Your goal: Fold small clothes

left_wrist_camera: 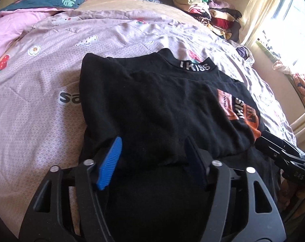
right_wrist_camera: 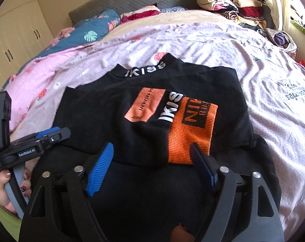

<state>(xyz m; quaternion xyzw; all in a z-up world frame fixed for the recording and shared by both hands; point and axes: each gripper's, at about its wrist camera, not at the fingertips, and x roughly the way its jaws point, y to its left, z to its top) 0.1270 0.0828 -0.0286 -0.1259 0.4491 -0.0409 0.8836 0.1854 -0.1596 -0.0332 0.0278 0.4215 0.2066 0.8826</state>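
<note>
left gripper [left_wrist_camera: 152, 151] spread, over near hem of black top [left_wrist_camera: 156, 109], nothing pinched | top flat on pink bedsheet [left_wrist_camera: 41, 92], collar at far edge, bare sheet left and beyond | right gripper [right_wrist_camera: 152, 155] spread at orange cuff [right_wrist_camera: 190, 129], sheet open to right | clothes pile [right_wrist_camera: 233, 2] far right corner

Top [left_wrist_camera: 152, 104] lies on bed [left_wrist_camera: 41, 92] — clothes pile [left_wrist_camera: 211, 14] behind, far right.

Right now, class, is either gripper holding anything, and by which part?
Nothing is held. The left gripper and right gripper both stand open at the near folded edge of the black top; no cloth is pinched between the fingers.
</note>
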